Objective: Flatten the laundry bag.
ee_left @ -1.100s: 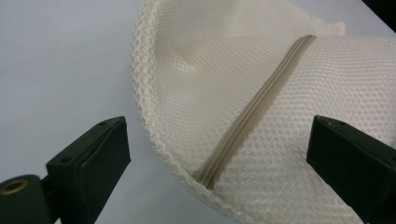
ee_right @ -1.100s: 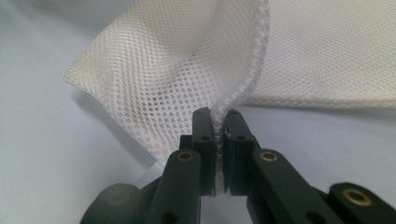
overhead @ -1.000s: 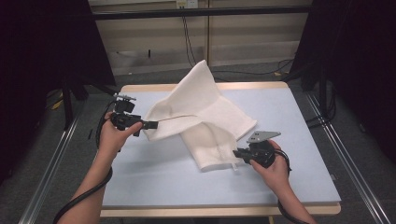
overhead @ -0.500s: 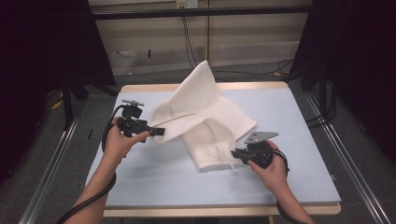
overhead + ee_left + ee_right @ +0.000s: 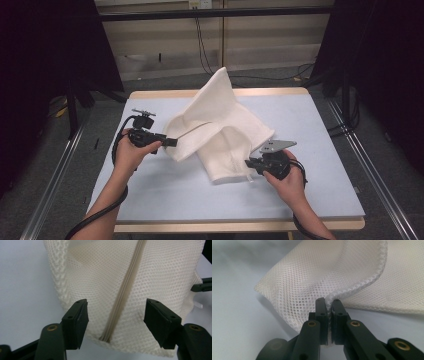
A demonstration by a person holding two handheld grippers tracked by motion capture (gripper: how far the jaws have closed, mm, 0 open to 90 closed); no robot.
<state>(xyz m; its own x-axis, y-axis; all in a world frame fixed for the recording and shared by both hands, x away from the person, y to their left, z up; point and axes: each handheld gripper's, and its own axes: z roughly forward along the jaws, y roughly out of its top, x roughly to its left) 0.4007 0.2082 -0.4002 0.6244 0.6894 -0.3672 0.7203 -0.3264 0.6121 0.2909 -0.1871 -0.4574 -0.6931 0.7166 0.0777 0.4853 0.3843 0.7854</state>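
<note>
Now the mesh bag (image 5: 220,132) lies mid-table, one corner propped up. The right gripper (image 5: 329,312) pinches its hem; the left gripper (image 5: 116,321), jaws just closing, straddles the zipper end (image 5: 106,336) without touching. Next it should probably clamp there.

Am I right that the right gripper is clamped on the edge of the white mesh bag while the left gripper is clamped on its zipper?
Not quite. In the left gripper view the left gripper has just been closing, but it is open astride the zipper. The right gripper does pinch the mesh bag.
</note>
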